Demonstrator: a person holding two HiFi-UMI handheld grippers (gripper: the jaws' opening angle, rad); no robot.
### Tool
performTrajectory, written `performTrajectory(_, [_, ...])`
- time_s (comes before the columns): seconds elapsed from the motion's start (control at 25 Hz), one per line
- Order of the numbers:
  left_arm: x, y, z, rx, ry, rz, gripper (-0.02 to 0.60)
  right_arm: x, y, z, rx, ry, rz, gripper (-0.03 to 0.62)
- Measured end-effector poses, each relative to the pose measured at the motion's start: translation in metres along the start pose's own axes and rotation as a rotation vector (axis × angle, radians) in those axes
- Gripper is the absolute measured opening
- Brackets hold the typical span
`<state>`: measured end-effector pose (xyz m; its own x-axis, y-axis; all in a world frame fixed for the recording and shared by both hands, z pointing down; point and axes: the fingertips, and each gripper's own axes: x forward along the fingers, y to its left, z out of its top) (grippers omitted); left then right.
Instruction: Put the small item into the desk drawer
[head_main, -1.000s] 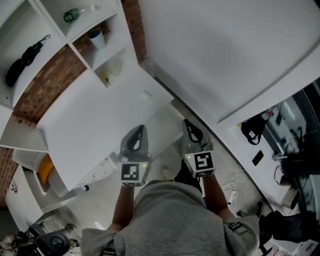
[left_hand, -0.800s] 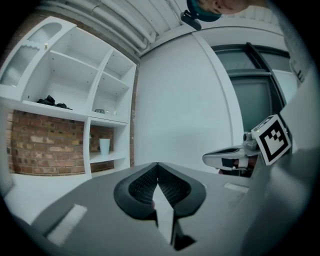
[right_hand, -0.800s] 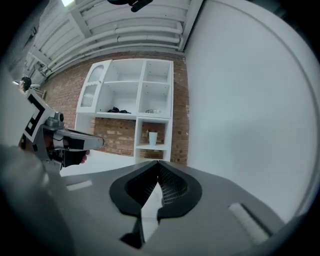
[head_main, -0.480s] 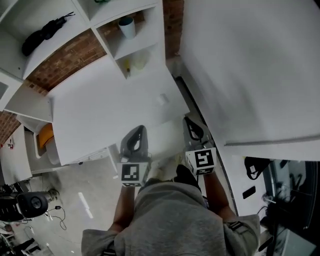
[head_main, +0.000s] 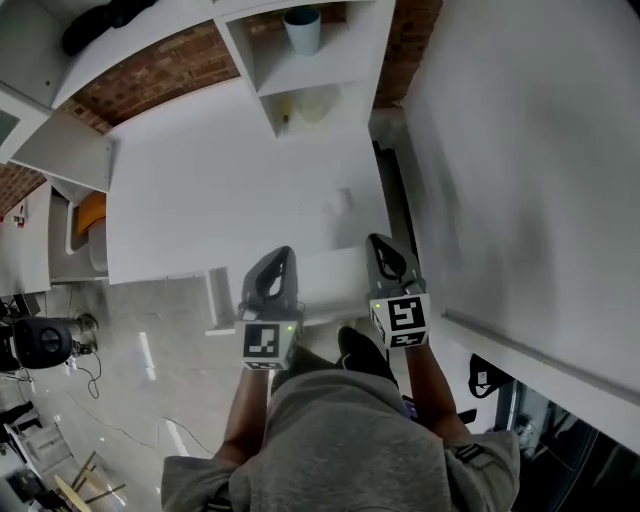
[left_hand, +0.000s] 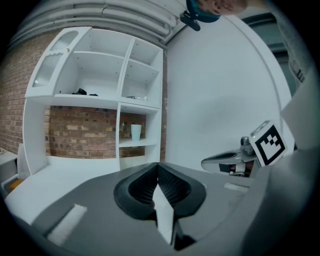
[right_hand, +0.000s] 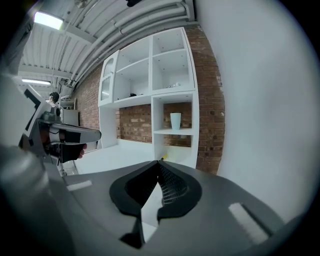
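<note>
A small white item (head_main: 343, 200) lies on the white desk (head_main: 200, 200), near its right side. Both grippers hover side by side at the desk's front edge, pointing toward the shelves. My left gripper (head_main: 282, 254) is shut with nothing between its jaws, and so is my right gripper (head_main: 376, 241). In the left gripper view the left gripper (left_hand: 158, 165) shows its pads meeting, and the right gripper's marker cube (left_hand: 270, 144) sits at the right. The right gripper (right_hand: 160, 162) also shows its pads together. A white drawer unit (head_main: 215, 298) stands under the desk's front edge; I cannot tell whether it is open.
White shelves (head_main: 300, 75) stand at the back of the desk, holding a pale cup (head_main: 303, 28) and a yellowish thing (head_main: 286, 122). A white wall (head_main: 520, 150) runs along the right. An orange object (head_main: 88, 214) sits left of the desk. A black round device (head_main: 40, 342) is on the floor.
The head view has swung, so desk and shelves now sit more squarely ahead and the wall fills the right. Both grippers stay shut, side by side.
</note>
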<state>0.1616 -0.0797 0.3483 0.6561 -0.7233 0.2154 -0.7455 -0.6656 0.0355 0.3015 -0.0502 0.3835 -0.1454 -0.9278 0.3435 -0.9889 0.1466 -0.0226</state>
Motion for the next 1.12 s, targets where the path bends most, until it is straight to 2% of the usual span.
performTrajectory(0.32, [0.028, 0.014, -0.032, -0.047, 0.057, 0.114, 0.012, 0.049, -0.011, -0.031, -0.012, 0.081, 0.129, 0.003])
performTrajectory(0.56, [0.038, 0.031, -0.065, -0.087, 0.094, 0.18, 0.012, 0.085, -0.011, -0.053, -0.029, 0.133, 0.187, 0.003])
performTrajectory(1.12, [0.064, 0.058, -0.125, -0.133, 0.168, 0.218, 0.012, 0.147, -0.014, -0.12, -0.027, 0.269, 0.226, 0.004])
